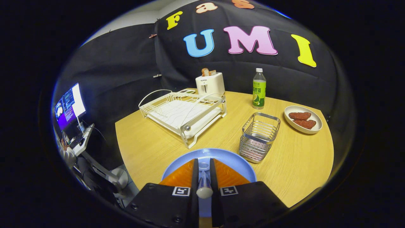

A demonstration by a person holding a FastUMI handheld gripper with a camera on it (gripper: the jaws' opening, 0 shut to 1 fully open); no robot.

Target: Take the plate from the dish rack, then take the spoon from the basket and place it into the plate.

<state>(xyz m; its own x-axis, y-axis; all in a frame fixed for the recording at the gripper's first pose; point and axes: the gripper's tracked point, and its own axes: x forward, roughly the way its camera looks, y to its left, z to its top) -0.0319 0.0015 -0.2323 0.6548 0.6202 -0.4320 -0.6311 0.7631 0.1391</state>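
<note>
Spoon over the plate, nearly delivered

Gripper view: the gripper (204, 177) has its fingers closed tight on the handle of the spoon (204, 185), whose bowl points forward over the blue plate (234, 160) lying on the wooden table (152, 145) right under the fingers. The dish rack (183, 112) beyond stands bare and the wire basket (259, 136), just beside the plate, looks empty. By my reading both pickups are done; what is left is lowering the spoon and letting go.
</note>
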